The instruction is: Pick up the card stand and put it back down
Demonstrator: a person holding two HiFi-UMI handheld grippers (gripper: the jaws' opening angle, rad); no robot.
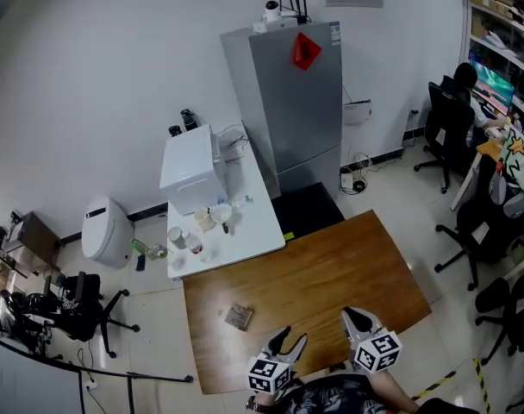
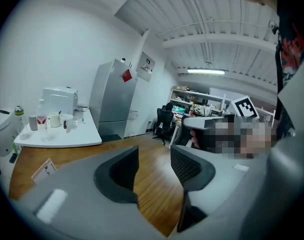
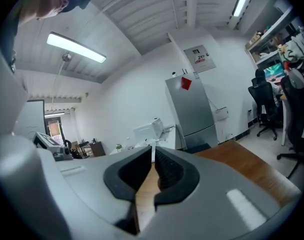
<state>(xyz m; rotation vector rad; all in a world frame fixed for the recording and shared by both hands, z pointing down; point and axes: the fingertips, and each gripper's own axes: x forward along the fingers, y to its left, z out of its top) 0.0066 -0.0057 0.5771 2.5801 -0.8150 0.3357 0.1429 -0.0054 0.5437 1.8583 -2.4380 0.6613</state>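
Observation:
The card stand (image 1: pixel 238 316) is a small brown card that sits on the wooden table (image 1: pixel 331 266), near its left front part. In the left gripper view the card stand (image 2: pixel 46 168) shows at the far left. My left gripper (image 1: pixel 290 339) hovers at the table's front edge, to the right of the stand and apart from it. Its jaws (image 2: pixel 154 156) stand open with only bare wood between them. My right gripper (image 1: pixel 355 317) is further right, also over the front edge. Its jaws (image 3: pixel 153 156) are shut with nothing in them.
A white table (image 1: pixel 253 222) with cups and a white box appliance (image 1: pixel 191 169) adjoins the wooden table at the back left. Behind it stands a grey fridge (image 1: pixel 296 102). Office chairs (image 1: pixel 469 222) and a seated person (image 1: pixel 465 80) are on the right; a white bin (image 1: pixel 102 229) is on the left.

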